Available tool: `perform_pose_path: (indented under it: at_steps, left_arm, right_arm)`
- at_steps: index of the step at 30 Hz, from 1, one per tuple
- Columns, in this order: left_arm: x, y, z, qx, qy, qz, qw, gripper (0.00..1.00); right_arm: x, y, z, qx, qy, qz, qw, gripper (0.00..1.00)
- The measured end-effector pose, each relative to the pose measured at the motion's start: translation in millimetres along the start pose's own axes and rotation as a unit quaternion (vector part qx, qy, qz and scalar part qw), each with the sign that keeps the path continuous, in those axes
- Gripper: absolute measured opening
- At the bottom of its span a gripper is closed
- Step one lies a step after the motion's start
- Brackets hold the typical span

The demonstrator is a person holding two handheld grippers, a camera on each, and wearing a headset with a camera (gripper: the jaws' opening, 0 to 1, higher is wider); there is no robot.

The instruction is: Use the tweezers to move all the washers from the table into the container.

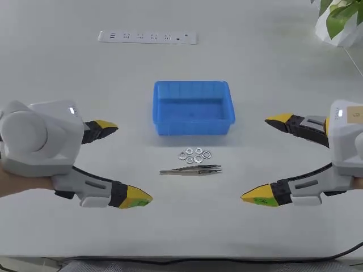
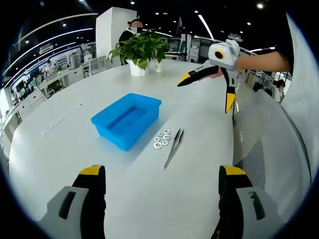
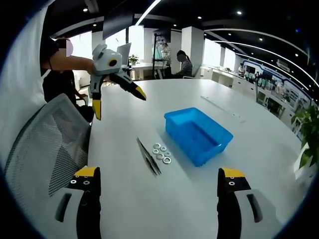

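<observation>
Left gripper: nearest the viewer in the head view, at the near left of the table, held in a hand. Its yellow-tipped jaws stand wide apart with nothing between them.
Right gripper: mirrors it at the near right, jaws likewise spread wide and empty. The two grippers point inward toward each other, well apart.
Tweezers: lie flat on the table between the two grippers, lengthwise left to right in the head view, arms nearly closed together. Neither gripper touches them.
Washers: six small silver rings in a loose cluster on the table, just beyond the tweezers and just in front of the container (whether any of them touch one another is too fine to tell).
Container: shallow blue rectangular tray, upright, at the table's middle beyond the washers. Its inside looks bare blue.
Table: broad white surface carrying everything above.
Power strip: long white bar lying flat at the far side of the table, well beyond the container.
Potted plant: green leaves in a white pot at the far right corner.
Mesh chair: grey-backed, beside the table edge in the right gripper view.
</observation>
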State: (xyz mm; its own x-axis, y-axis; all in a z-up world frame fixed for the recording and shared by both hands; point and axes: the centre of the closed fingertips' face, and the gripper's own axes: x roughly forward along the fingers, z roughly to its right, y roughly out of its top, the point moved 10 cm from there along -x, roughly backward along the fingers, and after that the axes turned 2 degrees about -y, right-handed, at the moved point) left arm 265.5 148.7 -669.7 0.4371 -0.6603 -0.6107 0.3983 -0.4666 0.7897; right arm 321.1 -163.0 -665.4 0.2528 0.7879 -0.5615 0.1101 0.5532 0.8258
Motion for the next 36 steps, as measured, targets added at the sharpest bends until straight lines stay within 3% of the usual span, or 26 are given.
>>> perform_pose_path:
  at_steps: [36]
  left_arm:
    - [-2.0, -5.6, -5.0, 0.007, 0.000, -0.018, 0.9998, 1.00]
  right_arm:
    - [-2.7, -3.2, 3.6, -0.005, -0.015, -0.009, 0.9998, 1.00]
